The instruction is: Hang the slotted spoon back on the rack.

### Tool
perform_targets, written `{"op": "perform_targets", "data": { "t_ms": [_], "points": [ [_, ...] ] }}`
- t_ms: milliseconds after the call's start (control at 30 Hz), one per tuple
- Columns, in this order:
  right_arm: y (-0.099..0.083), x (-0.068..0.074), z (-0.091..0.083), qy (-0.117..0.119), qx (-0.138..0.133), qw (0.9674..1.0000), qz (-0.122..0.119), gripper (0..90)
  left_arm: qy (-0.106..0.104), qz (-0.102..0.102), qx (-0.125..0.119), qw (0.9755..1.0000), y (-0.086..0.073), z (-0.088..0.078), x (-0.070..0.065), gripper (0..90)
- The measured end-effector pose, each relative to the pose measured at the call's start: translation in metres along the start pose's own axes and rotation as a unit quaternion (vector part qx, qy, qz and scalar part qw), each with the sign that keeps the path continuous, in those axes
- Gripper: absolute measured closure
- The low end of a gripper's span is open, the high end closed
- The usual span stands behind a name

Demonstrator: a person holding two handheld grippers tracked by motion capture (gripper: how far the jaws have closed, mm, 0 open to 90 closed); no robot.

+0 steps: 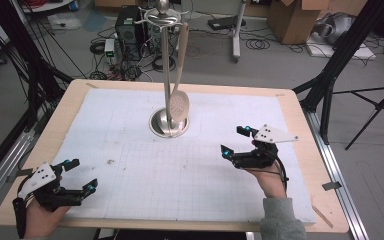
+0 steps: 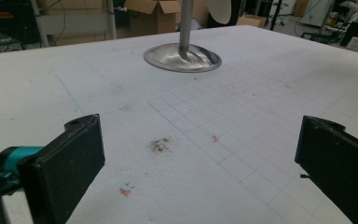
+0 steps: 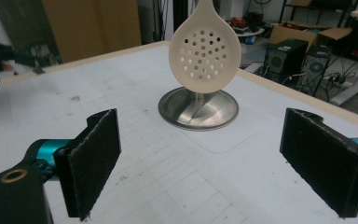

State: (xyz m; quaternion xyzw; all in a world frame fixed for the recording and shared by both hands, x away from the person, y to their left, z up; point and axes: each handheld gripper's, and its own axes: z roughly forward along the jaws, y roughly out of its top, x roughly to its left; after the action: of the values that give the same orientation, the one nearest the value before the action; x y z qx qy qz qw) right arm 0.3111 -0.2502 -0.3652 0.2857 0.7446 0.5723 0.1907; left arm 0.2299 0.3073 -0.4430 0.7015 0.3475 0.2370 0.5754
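Observation:
A steel utensil stand (image 1: 166,75) rises from a round base (image 1: 169,125) at the middle back of the table. From a hook at its top hangs a cream slotted spoon (image 1: 178,105), its perforated head just above the base. My left gripper (image 1: 82,174) rests open near the front left corner with nothing between its jaws. My right gripper (image 1: 235,140) is held open at the right, pointing toward the stand. The right gripper view puts the spoon head (image 3: 204,53) ahead of my open right gripper (image 3: 205,158), over the base (image 3: 198,109). The left gripper view looks past my open left gripper (image 2: 200,154) to the base (image 2: 182,57).
A white gridded mat (image 1: 130,165) covers the wooden table (image 1: 300,125), with a small dark stain (image 1: 111,161) at the left. The same stain (image 2: 160,145) lies just ahead of the left jaws. Computer cases (image 1: 130,27), cables and cardboard boxes (image 1: 295,17) stand on the floor behind.

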Motion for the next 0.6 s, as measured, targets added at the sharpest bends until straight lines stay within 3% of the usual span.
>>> {"op": "perform_targets", "data": {
  "t_ms": [267,600],
  "points": [
    [-0.020,-0.003,-0.013,-0.038,0.003,0.9993,-0.002,11.2,-0.002,0.001,0.000,1.0000,0.001,0.002,0.000,1.7],
    [-0.034,0.000,-0.023,-0.068,-0.002,0.9977,0.005,10.9,-0.002,0.002,0.003,1.0000,0.001,0.005,-0.001,1.7]
  ]
}}
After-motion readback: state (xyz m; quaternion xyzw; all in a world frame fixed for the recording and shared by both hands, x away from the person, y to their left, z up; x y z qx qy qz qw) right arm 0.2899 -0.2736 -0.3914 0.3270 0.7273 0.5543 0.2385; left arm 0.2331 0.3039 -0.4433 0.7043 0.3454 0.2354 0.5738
